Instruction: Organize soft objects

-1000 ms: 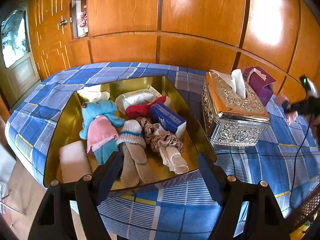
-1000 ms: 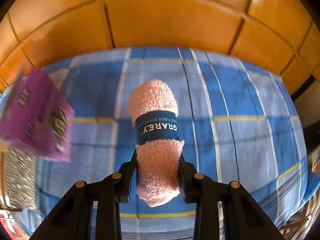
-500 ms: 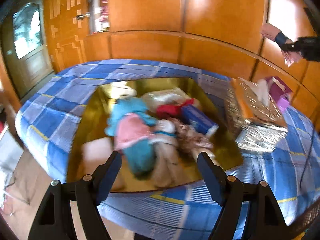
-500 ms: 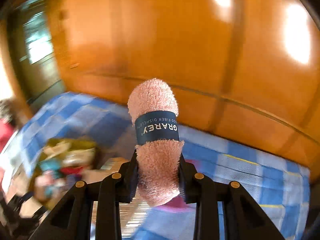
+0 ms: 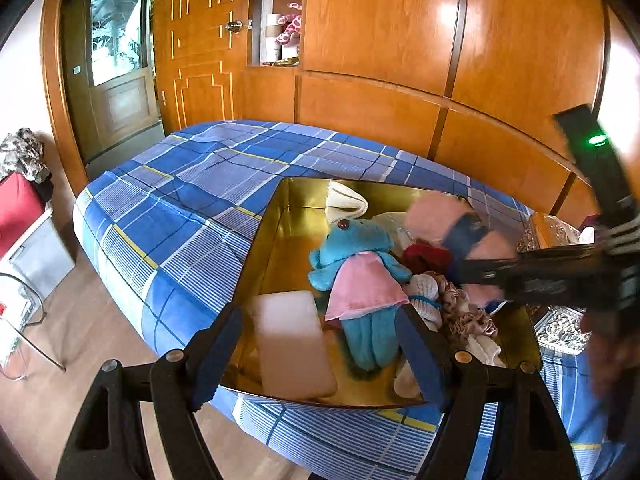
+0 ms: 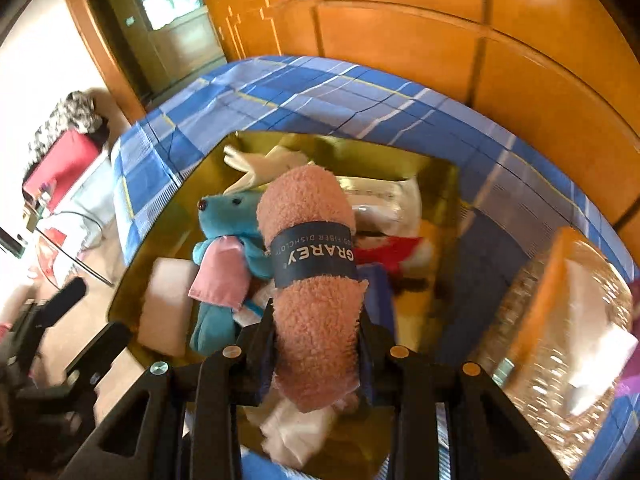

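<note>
My right gripper (image 6: 318, 350) is shut on a rolled pink dishcloth (image 6: 310, 280) with a dark blue paper band, held above the gold tray (image 6: 444, 184). In the left wrist view that roll (image 5: 452, 224) and the right gripper (image 5: 476, 272) come in from the right, over the tray's far right part. In the gold tray (image 5: 280, 240) lie a blue plush toy in a pink dress (image 5: 360, 276), a flat pink cloth (image 5: 292, 344), a red item, socks and a white cloth. My left gripper (image 5: 320, 356) hangs open at the tray's near edge, with nothing between its fingers.
The tray rests on a bed with a blue checked sheet (image 5: 180, 200). An ornate silver tissue box (image 5: 560, 328) stands just right of the tray. Wooden panelling (image 5: 400, 40) rises behind the bed; a door (image 5: 120, 80), a red box and a glass stand are at the left.
My right gripper has swung with the pink roll from the far right of the bed to above the tray. My left gripper's view has shifted left, so the tray now sits to the right.
</note>
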`<action>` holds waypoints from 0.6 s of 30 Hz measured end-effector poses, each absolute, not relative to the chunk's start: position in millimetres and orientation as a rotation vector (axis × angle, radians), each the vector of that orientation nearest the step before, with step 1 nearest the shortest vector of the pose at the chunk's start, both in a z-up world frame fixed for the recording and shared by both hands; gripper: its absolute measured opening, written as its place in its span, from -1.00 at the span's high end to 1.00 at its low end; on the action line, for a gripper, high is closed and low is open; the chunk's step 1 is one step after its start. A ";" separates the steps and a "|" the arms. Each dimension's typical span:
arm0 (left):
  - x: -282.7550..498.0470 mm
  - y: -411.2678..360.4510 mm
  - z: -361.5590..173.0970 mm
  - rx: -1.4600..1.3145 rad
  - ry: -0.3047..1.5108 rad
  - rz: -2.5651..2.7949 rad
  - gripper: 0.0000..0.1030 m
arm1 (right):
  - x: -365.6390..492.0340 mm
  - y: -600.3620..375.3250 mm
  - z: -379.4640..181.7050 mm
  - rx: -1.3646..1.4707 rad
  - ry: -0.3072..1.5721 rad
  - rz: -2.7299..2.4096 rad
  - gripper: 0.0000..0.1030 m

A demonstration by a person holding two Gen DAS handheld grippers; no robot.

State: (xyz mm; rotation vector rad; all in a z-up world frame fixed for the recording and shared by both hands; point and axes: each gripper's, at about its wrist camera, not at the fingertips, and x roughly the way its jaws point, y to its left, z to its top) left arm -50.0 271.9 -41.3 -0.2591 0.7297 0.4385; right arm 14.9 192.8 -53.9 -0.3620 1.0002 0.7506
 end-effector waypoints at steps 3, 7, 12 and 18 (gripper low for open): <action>-49.1 274.7 -43.9 -0.266 0.736 0.439 -0.53 | 16.5 211.1 -71.0 -0.415 0.992 0.729 0.36; -49.2 275.9 -45.4 -0.280 0.741 0.439 -0.53 | 21.9 220.6 -85.9 -0.451 0.986 0.700 0.33; -49.4 275.7 -45.7 -0.288 0.741 0.440 -0.53 | 21.9 217.1 -87.5 -0.411 0.994 0.714 0.20; -50.6 271.7 -41.6 -0.279 0.729 0.443 -0.60 | 12.5 204.5 -75.2 -0.382 0.955 0.703 0.14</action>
